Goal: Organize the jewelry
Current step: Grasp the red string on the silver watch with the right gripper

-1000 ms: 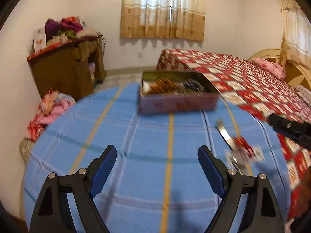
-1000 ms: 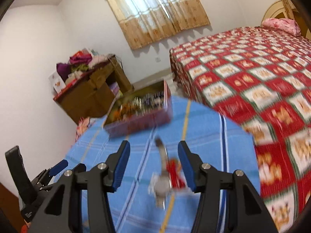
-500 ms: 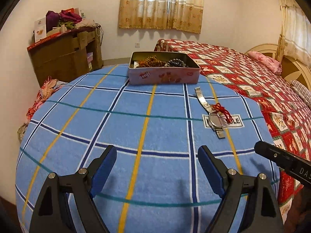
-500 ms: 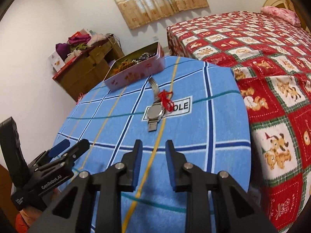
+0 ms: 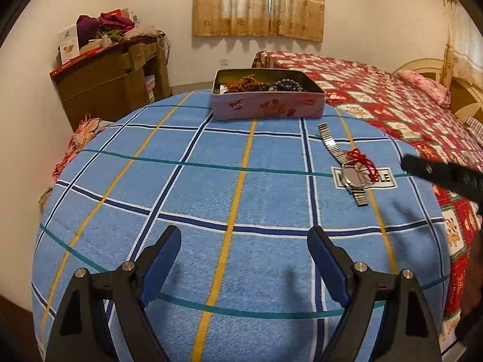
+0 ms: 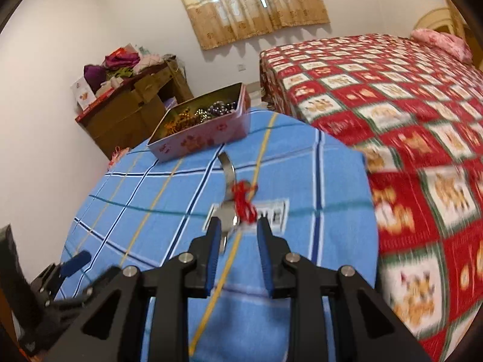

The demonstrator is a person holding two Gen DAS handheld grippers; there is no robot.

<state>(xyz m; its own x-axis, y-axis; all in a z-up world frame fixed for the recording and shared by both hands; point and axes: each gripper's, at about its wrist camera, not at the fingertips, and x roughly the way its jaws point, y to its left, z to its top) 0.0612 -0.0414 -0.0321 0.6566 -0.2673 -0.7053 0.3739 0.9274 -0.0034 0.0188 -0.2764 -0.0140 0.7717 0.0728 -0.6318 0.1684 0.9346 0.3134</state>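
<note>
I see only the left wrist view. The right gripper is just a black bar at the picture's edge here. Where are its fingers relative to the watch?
Observer: The right gripper straddles the near end of the watch; the strap end lies between its fingers.
Operator: Is the watch gripped already?
Observer: Not yet. The jaws have just been closing, but a gap shows between the watch and the finger on the picture's right.
Operator: And the red cord?
Observer: The red cord sits just beyond the fingertips, not between them.
</note>
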